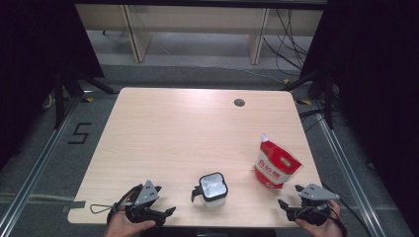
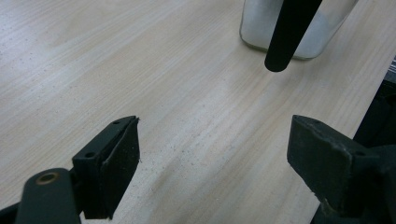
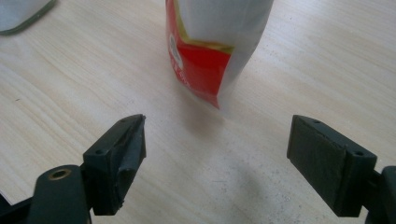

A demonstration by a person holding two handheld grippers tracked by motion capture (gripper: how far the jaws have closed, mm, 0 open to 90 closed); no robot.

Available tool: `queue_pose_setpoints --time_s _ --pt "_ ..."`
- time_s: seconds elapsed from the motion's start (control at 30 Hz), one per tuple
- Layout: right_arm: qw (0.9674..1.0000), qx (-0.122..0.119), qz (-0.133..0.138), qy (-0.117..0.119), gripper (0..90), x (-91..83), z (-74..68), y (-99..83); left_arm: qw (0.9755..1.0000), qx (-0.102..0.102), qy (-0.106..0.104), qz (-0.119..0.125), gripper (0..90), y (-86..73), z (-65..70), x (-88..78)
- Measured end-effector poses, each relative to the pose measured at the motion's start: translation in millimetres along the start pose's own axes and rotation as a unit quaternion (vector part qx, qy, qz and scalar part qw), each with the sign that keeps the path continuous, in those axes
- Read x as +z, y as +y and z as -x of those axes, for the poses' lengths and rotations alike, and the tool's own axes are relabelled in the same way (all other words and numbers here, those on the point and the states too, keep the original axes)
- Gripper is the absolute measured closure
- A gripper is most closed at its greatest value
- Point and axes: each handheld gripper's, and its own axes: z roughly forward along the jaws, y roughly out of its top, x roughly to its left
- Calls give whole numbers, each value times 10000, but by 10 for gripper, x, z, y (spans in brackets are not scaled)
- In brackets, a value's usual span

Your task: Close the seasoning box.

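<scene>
Open left gripper (image 1: 165, 205), jar (image 1: 214, 188), red-white pouch (image 1: 274, 167), lettering unreadable

Round hole (image 1: 239, 102) in table (image 1: 188, 128)

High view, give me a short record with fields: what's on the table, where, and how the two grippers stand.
surface: light wooden table
container: clear square jar with black handle, upright, near front edge, centre
pouch: red and white stand-up pouch, upright, right of the jar, apart from it
left gripper: open, nothing between jaws, faces the jar
right gripper: open, nothing between jaws, faces the pouch
</scene>
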Motion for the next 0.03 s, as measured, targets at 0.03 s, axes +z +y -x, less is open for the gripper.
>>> queue_pose_setpoints --time_s 0.03 --pt "9998 -160 68 -41 205 11 26 0 10000 39 35 -21 164 -1 -13 5"
